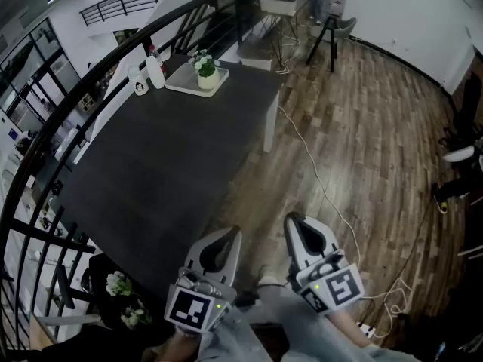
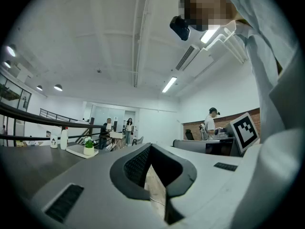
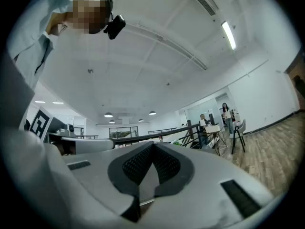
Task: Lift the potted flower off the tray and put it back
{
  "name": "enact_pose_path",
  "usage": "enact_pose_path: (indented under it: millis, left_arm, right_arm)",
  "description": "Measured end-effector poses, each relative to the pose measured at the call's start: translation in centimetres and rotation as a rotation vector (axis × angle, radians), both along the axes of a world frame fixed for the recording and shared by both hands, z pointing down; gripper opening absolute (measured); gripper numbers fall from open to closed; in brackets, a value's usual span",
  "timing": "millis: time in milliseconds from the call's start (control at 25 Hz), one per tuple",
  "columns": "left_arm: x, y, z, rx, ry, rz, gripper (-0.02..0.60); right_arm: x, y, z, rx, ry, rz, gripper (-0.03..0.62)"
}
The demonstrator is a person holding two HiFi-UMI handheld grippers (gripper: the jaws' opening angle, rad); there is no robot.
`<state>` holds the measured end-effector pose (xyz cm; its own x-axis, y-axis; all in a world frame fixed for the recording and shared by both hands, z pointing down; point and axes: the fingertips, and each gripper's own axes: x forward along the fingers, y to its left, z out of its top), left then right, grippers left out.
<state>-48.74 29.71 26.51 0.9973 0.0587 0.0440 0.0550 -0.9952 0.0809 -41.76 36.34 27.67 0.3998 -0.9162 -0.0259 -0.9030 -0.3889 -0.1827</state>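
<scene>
The potted flower (image 1: 206,69), white blooms in a pale pot, stands on a light tray (image 1: 187,87) at the far end of the dark table (image 1: 151,172). In the left gripper view the potted flower (image 2: 89,147) and its tray (image 2: 76,151) look small and distant at the left. Both grippers are held low, close to the person's body and well short of the tray. The left gripper (image 1: 235,233) hovers just past the table's near corner and the right gripper (image 1: 290,219) over the wooden floor. Each has its jaws closed tip to tip, with nothing between them (image 2: 150,146) (image 3: 153,143).
A white bottle (image 1: 155,71) and a small white jar (image 1: 139,82) stand beside the tray. A black railing (image 1: 45,164) runs along the table's left side. A cable (image 1: 321,179) trails over the floor. Chairs (image 1: 332,29) and several people (image 2: 209,123) are in the distance.
</scene>
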Motion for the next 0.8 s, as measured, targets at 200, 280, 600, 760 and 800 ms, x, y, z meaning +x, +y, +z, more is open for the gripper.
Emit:
enact_pose_path:
  millis: [200, 280, 600, 760, 800]
  left_arm:
    - [0.9, 0.4, 0.4, 0.001, -0.01, -0.006, 0.0]
    - [1.2, 0.4, 0.5, 0.001, -0.014, -0.011, -0.002]
    - [3.8, 0.6, 0.5, 0.006, -0.017, -0.038, -0.002]
    - [5.8, 0.5, 0.4, 0.012, -0.008, -0.052, 0.0]
    - [6.3, 0.6, 0.3, 0.011, -0.003, -0.055, 0.0]
  right_arm:
    - [1.2, 0.4, 0.4, 0.002, -0.009, -0.001, 0.002]
    - [1.6, 0.5, 0.4, 0.013, -0.019, -0.008, 0.002]
    - [4.8, 0.9, 0.1, 0.052, -0.038, -0.021, 0.002]
    - [7.2, 1.4, 0.2, 0.045, -0.031, -0.015, 0.002]
    - [7.7, 1.5, 0.2, 0.042, -0.021, -0.019, 0.002]
